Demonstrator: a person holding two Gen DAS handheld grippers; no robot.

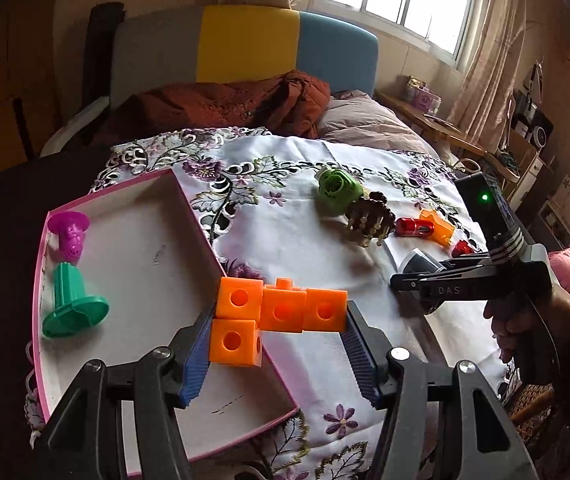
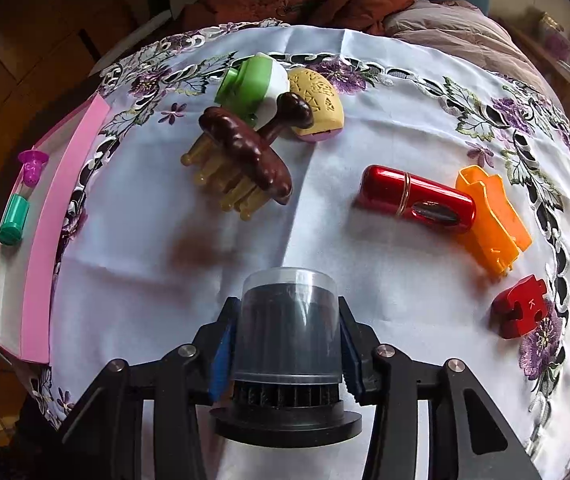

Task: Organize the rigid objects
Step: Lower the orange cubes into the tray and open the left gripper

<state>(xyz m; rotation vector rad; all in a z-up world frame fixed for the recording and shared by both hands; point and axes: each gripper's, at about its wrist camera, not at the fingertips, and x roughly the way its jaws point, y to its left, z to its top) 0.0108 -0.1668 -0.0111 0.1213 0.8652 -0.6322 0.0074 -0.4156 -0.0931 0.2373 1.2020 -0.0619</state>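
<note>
My left gripper [image 1: 281, 312] is shut on a cluster of orange cube blocks [image 1: 281, 312] and holds it over the near right rim of the pink tray [image 1: 197, 216]. In the tray lie a purple piece [image 1: 70, 236] and a green piece [image 1: 73, 304]. My right gripper [image 2: 288, 304] points steeply down at the cloth. A black cylinder with a clear cap [image 2: 289, 332] lies between its jaws, and the pads sit just beside its sides without visibly pressing. In the left wrist view the cylinder [image 1: 421, 264] rests at that gripper's tip.
On the flowered cloth [image 2: 325, 240] lie a green-and-white round piece [image 2: 257, 84], a yellow perforated piece [image 2: 317, 100], a brown comb massager [image 2: 245, 148], a red tube [image 2: 417, 198], an orange clip [image 2: 493, 220] and a red puzzle piece [image 2: 521, 312]. Bedding lies behind.
</note>
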